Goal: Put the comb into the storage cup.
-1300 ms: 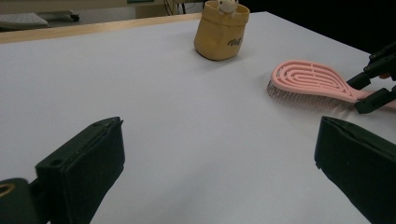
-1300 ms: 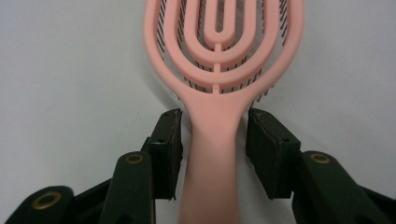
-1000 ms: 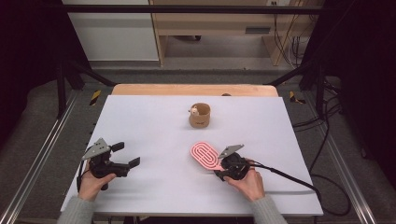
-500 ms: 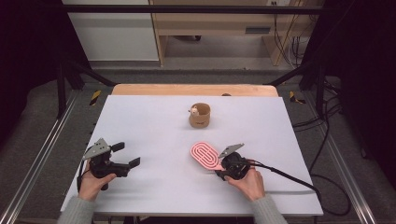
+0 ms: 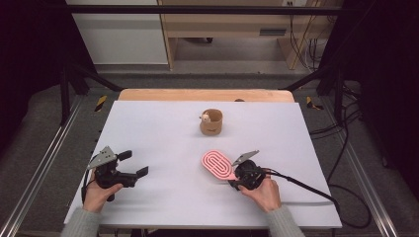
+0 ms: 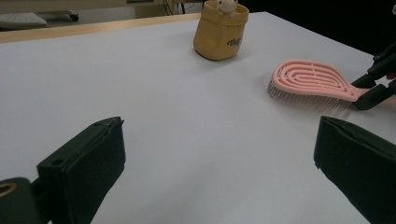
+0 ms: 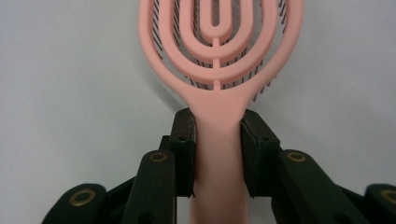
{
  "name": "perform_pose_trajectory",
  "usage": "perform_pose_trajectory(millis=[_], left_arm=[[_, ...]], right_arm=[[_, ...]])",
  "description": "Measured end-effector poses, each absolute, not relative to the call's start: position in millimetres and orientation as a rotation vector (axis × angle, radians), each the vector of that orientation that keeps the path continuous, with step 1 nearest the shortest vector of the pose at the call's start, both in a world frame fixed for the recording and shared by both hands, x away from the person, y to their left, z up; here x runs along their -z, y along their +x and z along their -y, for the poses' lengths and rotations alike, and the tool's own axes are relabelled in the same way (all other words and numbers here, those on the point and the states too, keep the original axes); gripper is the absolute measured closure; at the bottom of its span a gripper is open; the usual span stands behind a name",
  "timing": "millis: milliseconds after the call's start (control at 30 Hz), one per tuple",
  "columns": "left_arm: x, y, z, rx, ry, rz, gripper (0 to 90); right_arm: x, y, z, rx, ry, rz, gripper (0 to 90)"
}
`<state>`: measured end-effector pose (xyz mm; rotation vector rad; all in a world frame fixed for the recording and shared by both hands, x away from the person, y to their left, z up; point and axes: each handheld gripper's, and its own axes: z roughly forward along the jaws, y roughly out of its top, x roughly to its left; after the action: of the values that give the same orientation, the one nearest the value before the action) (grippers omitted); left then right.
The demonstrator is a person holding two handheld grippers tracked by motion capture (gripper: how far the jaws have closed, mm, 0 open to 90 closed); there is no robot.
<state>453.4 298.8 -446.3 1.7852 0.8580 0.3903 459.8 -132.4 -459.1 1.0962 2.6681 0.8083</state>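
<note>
the pink hairbrush [image 7: 219, 56] was gripped by its handle in the right hand-held gripper [image 7: 217, 140], whose jaws had just been closing on it; it was lying bristles-down on the white tabletop [image 5: 163, 128]. the left hand-held gripper [image 5: 129, 165] was held wide, with nothing in it. the grasping step seemed done; a lift toward the tan pouch [image 5: 211, 122] farther off was judged likely next.
</note>
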Motion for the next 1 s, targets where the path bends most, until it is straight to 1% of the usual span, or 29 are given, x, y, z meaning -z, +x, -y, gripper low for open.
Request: perform_pose_trajectory(millis=[1000], left_arm=[[445, 453, -291, -0.362, 1.771, -0.865, 2.1]], right_arm=[[438, 454, 141, -1.045, 1.063, -2.543, 69.2]])
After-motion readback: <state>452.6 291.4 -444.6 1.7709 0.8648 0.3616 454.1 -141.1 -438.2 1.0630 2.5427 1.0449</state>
